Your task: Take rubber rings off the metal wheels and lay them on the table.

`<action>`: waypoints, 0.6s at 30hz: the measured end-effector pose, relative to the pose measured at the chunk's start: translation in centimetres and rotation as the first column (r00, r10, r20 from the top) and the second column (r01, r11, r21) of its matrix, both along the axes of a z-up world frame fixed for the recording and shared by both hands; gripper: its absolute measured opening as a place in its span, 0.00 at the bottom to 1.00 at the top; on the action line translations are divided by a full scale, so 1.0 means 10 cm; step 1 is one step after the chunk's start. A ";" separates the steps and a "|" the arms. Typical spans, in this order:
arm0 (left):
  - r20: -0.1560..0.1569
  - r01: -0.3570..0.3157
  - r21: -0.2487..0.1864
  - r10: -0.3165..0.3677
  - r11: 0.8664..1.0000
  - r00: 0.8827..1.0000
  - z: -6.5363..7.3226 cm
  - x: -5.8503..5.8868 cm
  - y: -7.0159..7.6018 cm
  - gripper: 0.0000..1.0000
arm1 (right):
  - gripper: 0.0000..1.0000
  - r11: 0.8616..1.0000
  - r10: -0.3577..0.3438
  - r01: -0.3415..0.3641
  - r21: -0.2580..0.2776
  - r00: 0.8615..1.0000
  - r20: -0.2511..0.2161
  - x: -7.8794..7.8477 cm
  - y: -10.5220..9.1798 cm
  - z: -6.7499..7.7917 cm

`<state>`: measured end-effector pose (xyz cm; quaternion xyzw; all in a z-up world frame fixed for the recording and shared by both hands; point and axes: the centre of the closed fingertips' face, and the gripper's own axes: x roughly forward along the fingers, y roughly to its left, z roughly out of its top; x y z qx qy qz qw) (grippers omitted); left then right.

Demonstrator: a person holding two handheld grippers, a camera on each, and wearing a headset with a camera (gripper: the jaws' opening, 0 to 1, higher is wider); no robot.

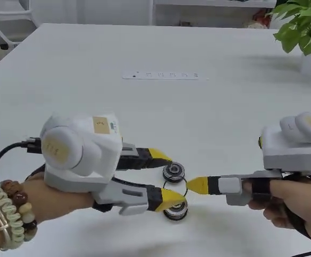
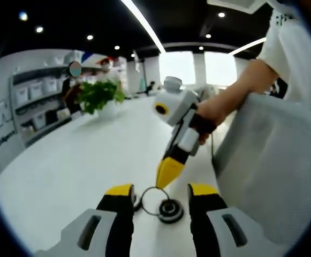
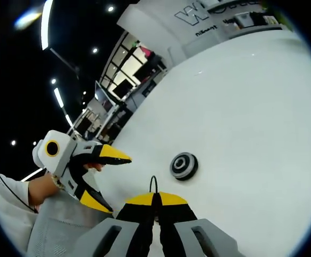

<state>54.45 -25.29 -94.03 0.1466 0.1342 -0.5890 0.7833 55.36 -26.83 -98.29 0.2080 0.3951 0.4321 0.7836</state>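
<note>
Two small metal wheels lie near the table's front edge, one farther [image 1: 173,171] and one nearer [image 1: 175,211]. A thin black rubber ring [image 1: 175,188] lies between them, and my right gripper [image 1: 194,186] is shut on its edge. In the right gripper view the ring [image 3: 153,184] pokes up from the shut jaws [image 3: 154,200], with one wheel [image 3: 184,165] beyond. My left gripper [image 1: 169,176] is open and straddles the wheels. In its own view the ring [image 2: 156,200] touches the nearer wheel [image 2: 169,210]; I cannot tell whether it is still seated on it.
A white power strip [image 1: 163,75] lies mid-table. A potted plant [image 1: 302,24] stands at the far right corner, and a chair [image 1: 0,21] beyond the far left. A black cable [image 1: 2,155] trails from the left gripper. The person's sleeve and lap fill the table's near side.
</note>
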 end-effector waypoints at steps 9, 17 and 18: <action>0.028 -0.009 -0.008 0.009 1.000 1.000 0.22 0.00 0.18 0.47 | 0.00 1.000 -0.016 0.016 0.022 0.999 0.041 0.04 0.00 0.14; 0.040 -0.089 -0.051 0.091 0.995 0.995 0.42 0.08 0.42 0.56 | 0.00 0.999 -0.016 0.014 0.032 0.997 0.079 0.07 0.02 0.25; 0.043 -0.097 -0.048 0.099 0.994 0.994 0.42 0.09 0.45 0.57 | 0.00 0.999 -0.018 0.015 0.035 0.996 0.082 0.07 0.02 0.26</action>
